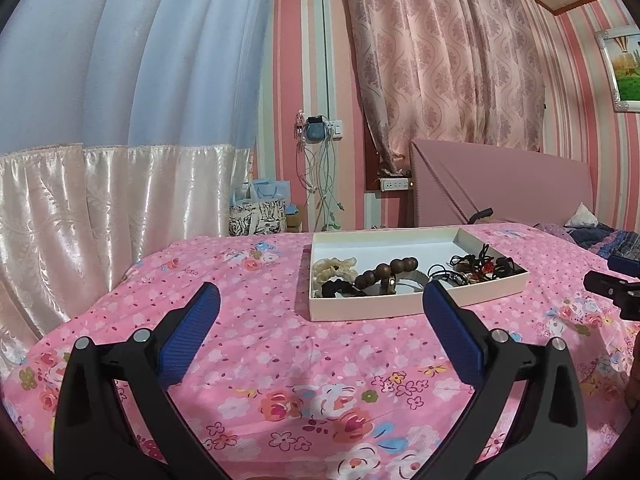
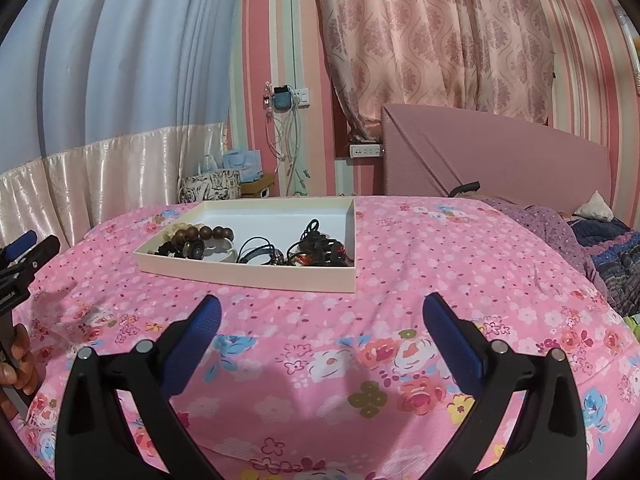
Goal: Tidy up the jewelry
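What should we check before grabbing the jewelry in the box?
1. Left gripper open and empty: ok.
2. Right gripper open and empty: ok.
3. Box lying flat on the bedspread, lid off: ok.
4. Jewelry all inside the box: ok; wooden bead bracelet, cream scrunchie and black cords sit near its front wall.
5. Pieces separate enough to lift one at a time: not ok; the cords look tangled and the bracelet lies over other pieces.
6. Grippers clear of each other: ok; both hang short of the box, one on each side.
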`<move>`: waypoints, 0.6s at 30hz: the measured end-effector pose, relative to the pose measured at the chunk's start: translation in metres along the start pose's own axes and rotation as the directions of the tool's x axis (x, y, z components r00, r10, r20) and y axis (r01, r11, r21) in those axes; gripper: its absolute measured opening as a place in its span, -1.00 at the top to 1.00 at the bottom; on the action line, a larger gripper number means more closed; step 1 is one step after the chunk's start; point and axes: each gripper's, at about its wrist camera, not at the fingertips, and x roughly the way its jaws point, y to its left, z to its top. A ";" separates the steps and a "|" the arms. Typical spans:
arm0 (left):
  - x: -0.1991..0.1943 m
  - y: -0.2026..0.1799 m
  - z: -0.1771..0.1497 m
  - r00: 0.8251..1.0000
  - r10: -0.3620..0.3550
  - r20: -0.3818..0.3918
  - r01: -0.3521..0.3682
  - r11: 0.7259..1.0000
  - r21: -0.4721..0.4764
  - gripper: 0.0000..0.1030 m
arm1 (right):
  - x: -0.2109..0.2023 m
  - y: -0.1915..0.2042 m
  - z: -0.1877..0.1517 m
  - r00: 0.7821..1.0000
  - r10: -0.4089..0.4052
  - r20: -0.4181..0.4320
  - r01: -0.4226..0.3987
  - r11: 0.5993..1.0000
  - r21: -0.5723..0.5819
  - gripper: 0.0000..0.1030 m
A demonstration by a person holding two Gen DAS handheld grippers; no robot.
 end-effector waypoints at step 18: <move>-0.001 -0.001 0.001 1.000 -0.003 0.011 0.003 1.000 0.004 -0.94 | -0.003 -0.003 -0.001 1.000 -0.004 0.006 0.004 1.000 0.004 -0.95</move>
